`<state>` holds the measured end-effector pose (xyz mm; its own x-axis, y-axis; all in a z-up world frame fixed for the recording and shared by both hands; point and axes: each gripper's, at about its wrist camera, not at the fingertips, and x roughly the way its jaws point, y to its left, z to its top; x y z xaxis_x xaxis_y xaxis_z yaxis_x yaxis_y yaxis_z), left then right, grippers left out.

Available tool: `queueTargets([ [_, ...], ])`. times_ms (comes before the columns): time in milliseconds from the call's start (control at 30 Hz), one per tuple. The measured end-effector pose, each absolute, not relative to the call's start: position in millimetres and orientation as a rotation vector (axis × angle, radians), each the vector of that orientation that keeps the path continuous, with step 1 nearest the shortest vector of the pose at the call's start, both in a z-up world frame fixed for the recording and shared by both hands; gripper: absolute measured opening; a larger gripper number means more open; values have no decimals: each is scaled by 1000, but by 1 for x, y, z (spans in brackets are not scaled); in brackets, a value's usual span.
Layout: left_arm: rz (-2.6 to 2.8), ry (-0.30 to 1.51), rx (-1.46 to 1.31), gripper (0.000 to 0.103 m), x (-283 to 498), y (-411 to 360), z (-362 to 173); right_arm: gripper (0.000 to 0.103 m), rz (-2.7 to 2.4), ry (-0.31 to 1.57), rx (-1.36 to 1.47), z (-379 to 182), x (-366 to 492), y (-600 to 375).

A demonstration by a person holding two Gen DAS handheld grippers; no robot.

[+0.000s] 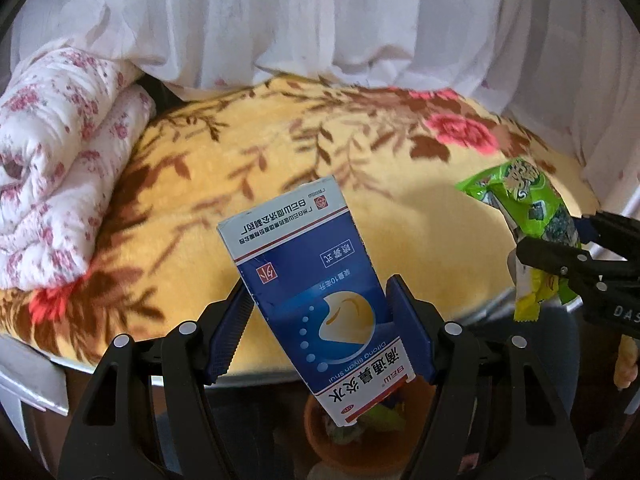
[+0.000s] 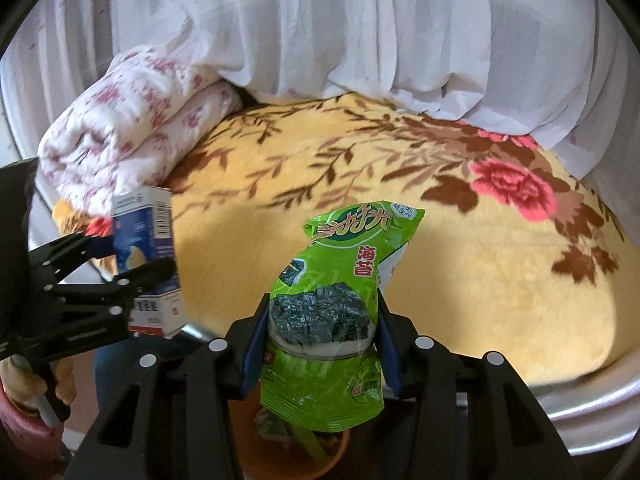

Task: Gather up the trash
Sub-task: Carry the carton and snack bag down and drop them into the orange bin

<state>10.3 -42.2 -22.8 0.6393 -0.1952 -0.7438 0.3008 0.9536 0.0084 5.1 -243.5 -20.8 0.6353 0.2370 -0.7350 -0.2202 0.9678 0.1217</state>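
Transport of two collected items is the step in hand, by my judgement: both pieces of trash are already lifted off the bed and held near its front edge. The left gripper [image 1: 320, 328] has its jaws set fairly wide and closed against the sides of a blue and white carton [image 1: 316, 288], which stands tilted between the pads, clear of the yellow floral blanket [image 1: 420, 216]. The right gripper [image 2: 320, 344] has its jaws drawn narrower and pinches a green seaweed snack packet [image 2: 340, 300] about its middle; the packet is crumpled and its upper part leans to the right. Each tool shows at the edge of the other's view, so the two are near one another. Below the bed edge, directly under both held items, stands an orange bin [image 1: 320, 440]; only part of its rim and interior shows in either view. Inside it I make out some scraps, greenish among them, but cannot identify them. The next move, as I judge it, calls for bringing each item squarely over the bin mouth and parting the jaws; the tilted carton may catch the rim if released off centre. A folded floral quilt [image 1: 60, 168] lies at the far left of the bed, beneath a white curtain [image 1: 320, 20].
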Motion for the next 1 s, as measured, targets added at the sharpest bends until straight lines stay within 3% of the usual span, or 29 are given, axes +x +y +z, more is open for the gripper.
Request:
queueTargets([
  [633, -382, 1132, 244, 67, -43, -40, -139, 47, 346, 1053, -21, -114, -50, -223],
  [1000, -397, 1393, 209, 67, -31, -45, -227, 47, 375, 1257, -30, -190, -41, -203],
])
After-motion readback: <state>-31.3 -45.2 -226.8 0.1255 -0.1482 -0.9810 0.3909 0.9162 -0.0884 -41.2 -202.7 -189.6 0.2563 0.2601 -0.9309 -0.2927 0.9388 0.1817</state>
